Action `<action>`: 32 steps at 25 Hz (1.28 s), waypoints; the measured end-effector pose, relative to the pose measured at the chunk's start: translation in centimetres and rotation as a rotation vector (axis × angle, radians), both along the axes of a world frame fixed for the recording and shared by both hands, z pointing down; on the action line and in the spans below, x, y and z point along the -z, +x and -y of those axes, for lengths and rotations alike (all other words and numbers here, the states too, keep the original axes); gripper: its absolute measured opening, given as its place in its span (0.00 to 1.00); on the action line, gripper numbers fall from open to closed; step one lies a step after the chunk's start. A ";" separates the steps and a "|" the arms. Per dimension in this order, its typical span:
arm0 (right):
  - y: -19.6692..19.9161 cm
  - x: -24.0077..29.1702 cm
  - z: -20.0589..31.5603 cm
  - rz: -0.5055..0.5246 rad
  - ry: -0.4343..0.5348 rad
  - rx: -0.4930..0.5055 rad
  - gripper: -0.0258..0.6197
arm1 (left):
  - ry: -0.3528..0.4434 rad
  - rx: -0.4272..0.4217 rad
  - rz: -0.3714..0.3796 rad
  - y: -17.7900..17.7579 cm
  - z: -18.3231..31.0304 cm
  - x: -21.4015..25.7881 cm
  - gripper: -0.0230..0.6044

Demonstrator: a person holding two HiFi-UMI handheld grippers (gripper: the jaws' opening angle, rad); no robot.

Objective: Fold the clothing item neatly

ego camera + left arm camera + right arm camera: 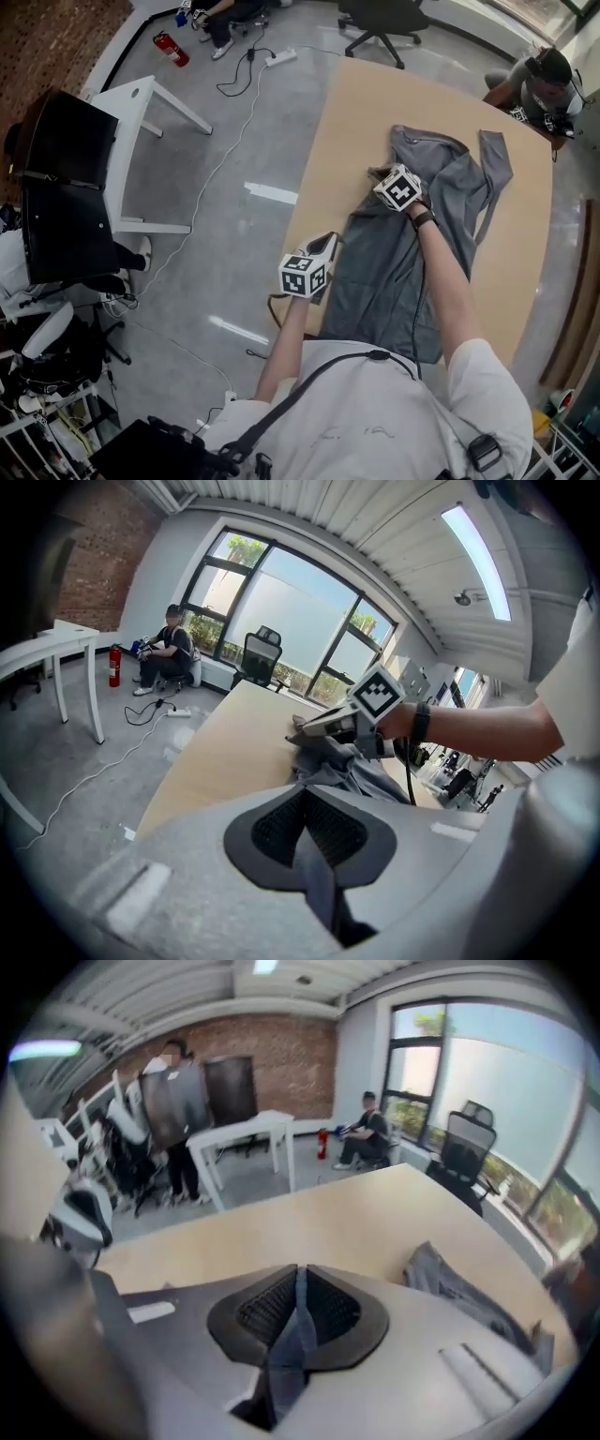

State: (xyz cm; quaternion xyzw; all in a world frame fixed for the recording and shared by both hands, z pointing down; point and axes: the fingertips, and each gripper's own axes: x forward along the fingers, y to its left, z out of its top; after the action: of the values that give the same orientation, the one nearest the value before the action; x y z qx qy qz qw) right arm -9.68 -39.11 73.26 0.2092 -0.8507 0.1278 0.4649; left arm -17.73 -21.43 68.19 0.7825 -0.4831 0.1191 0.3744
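white shirt point(375, 412) across near hem of grey garment point(375, 272); left claw point(326, 244), right claw point(377, 174) each tight on it

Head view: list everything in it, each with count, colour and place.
garment: one, grey, spread on the table
table: one, tan, centre right
desk: one, white, on the floor upper left
fire extinguisher: one, red, lying at the top left
office chair: one, black, beyond the table's far end
power strip: one, white, on the floor at the top
seated person: one, dark clothes, at the table's far right corner
left gripper: one, grey, shut on the garment's near left edge
right gripper: one, grey, shut on the garment further up
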 end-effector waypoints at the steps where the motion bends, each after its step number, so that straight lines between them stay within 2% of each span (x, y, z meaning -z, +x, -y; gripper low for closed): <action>1: 0.6 1.7 0.2 0.098 -0.005 -0.105 0.09 | 0.003 -0.008 -0.002 0.2 0.1 0.1 0.04; 3: 2.3 5.4 -0.2 0.287 -0.020 -0.277 0.09 | 0.010 -0.024 -0.007 1.0 0.3 0.5 0.04; 4: 3.5 7.4 -0.8 0.361 -0.011 -0.327 0.09 | 0.015 -0.033 -0.009 1.5 0.4 0.8 0.04; 7: 7.9 13.1 -2.7 0.500 0.085 -0.452 0.09 | 0.032 -0.068 -0.016 3.0 0.5 1.7 0.04; 11: 16.8 19.6 -4.8 0.747 0.180 -0.784 0.09 | 0.038 -0.113 -0.016 4.6 0.2 2.2 0.04; 12: 19.2 20.3 -5.3 0.790 0.200 -0.864 0.09 | 0.041 -0.124 -0.014 5.0 0.3 2.3 0.04; 14: 23.6 20.5 -6.5 0.814 0.243 -0.989 0.09 | 0.049 -0.147 -0.009 5.7 0.4 2.8 0.04; 18: 30.5 16.4 -9.7 0.728 0.256 -1.201 0.09 | 0.050 -0.194 0.007 7.2 -0.5 3.1 0.04; 20: 32.3 14.5 -11.3 0.705 0.248 -1.263 0.09 | 0.050 -0.215 0.014 7.6 -1.1 3.3 0.04; 21: 32.5 13.8 -12.0 0.705 0.245 -1.254 0.09 | 0.051 -0.222 0.018 7.8 -1.3 3.3 0.04; 23: 31.8 11.9 -13.4 0.669 0.246 -1.158 0.09 | 0.054 -0.231 0.028 7.9 -1.7 3.5 0.04; 24: 31.4 10.3 -14.3 0.594 0.247 -1.094 0.09 | 0.053 -0.232 0.034 7.8 -1.8 3.5 0.04; 26: 31.8 5.7 -16.6 0.343 0.239 -0.997 0.12 | 0.051 -0.231 0.045 7.6 -2.2 3.6 0.04; 28: 33.7 1.2 -18.9 0.113 0.188 -0.998 0.21 | 0.049 -0.233 0.051 7.4 -2.6 3.6 0.04; 29: 34.5 -0.1 -19.7 0.062 0.160 -1.025 0.30 | 0.048 -0.232 0.054 7.3 -2.8 3.6 0.04; 31: 34.5 -0.4 -19.8 0.081 0.149 -1.052 0.31 | 0.042 -0.229 0.061 7.0 -3.2 3.5 0.04; 32: 33.9 0.1 -19.2 0.105 0.167 -1.034 0.30 | 0.038 -0.227 0.064 6.9 -3.4 3.4 0.04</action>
State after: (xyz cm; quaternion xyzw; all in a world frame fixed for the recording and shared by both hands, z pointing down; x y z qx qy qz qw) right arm 24.26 -19.96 73.15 0.6313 -0.6659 0.2824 0.2798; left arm -10.81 -18.01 64.76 0.8349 -0.4054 0.1765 0.3279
